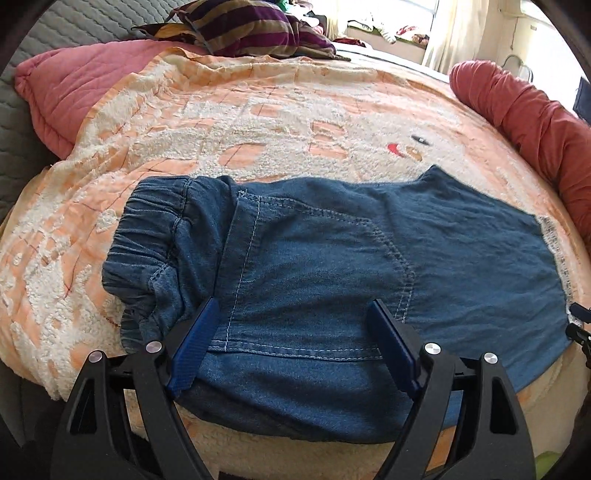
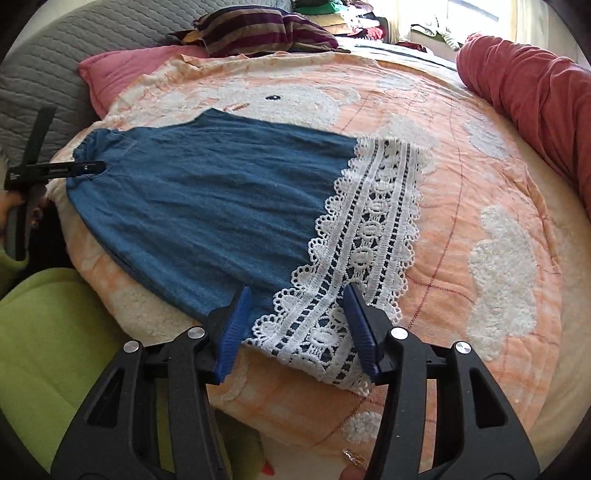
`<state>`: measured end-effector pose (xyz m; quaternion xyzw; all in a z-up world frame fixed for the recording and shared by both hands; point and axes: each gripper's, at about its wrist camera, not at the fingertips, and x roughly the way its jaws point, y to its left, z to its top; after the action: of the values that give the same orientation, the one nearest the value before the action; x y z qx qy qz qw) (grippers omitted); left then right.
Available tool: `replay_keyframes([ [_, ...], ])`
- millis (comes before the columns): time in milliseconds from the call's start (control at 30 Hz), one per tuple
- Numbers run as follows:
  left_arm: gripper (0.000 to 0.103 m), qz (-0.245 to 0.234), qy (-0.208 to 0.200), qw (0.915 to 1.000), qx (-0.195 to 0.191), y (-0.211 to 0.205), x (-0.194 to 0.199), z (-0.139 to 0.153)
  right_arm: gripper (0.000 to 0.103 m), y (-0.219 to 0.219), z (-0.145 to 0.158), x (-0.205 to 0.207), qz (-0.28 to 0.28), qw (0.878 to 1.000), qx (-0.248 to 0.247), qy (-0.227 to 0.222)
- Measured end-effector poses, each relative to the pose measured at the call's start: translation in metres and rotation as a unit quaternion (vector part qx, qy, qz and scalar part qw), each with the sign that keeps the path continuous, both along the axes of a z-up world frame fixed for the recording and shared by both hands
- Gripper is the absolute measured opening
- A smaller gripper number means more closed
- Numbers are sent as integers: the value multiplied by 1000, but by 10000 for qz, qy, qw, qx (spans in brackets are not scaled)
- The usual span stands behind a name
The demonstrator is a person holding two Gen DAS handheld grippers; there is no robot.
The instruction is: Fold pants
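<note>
One pair of denim pants (image 1: 332, 258) lies flat on the blanket (image 1: 258, 122) that covers the bed, along the blanket's near edge, already doubled leg over leg by the look of it. The elastic waistband (image 1: 147, 229) is at the left end of the pants and the white lace hem (image 2: 369, 240) at the right end. The cloth looks thin and soft, light enough to lift by two corners, and it will sag and wrinkle wherever it is unsupported; the fleecy blanket beneath will likely drag on it rather than let it slide. The lace is openwork and could catch on a fingertip, so I would judge the solid denim just left of the lace the safer hold at that end, and the gathered waistband, thicker and grippier, the better hold at the other.

The left gripper (image 1: 295, 314) hovers over the near edge of the pants just right of the waistband, above the pocket stitching, its blue fingers (image 1: 207, 325) spread wide and holding nothing. The right gripper (image 2: 299, 299) hangs over the near corner of the lace hem, fingers (image 2: 240, 314) likewise spread apart, empty.

Beyond the pants, a pink pillow (image 1: 74, 85) and a striped bundle (image 1: 251, 29) lie at the blanket's far side, and a red bolster (image 2: 524, 92) lies to the right of the pants.
</note>
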<state>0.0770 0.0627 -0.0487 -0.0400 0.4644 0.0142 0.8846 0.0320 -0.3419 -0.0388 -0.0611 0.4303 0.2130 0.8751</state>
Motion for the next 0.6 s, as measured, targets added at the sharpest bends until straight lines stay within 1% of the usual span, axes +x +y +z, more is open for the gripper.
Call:
replay_keyframes([
  [67, 81, -14, -85, 9999, -119, -3, -4, 11, 57, 3, 16, -6, 115, 9994, 83, -323],
  [133, 81, -176, -258, 9994, -136, -12, -7, 23, 60, 11, 26, -5, 268, 9984, 164, -476],
  [200, 81, -304, -362, 9989, -49, -24, -8, 29, 61, 25, 30, 3, 410, 9975, 220, -538],
  [300, 81, -525, -457, 9976, -50, -43, -5, 33, 63, 50, 29, 17, 655, 9962, 222, -527],
  [400, 82, -801, -401, 9960, 66, -65, 6, 29, 63, 82, 20, 37, 905, 9951, 105, -382],
  [500, 82, -1067, -253, 9940, 31, -82, 22, 17, 63, 105, 5, 57, 1050, 9944, -78, -112],
  [567, 82, -1064, -69, 9941, 198, -86, 33, 1, 63, 110, -9, 65, 1019, 9943, -319, 30],
  [600, 82, -1027, 42, 9943, 282, -86, 35, -6, 67, 110, -17, 68, 959, 9944, -423, 125],
])
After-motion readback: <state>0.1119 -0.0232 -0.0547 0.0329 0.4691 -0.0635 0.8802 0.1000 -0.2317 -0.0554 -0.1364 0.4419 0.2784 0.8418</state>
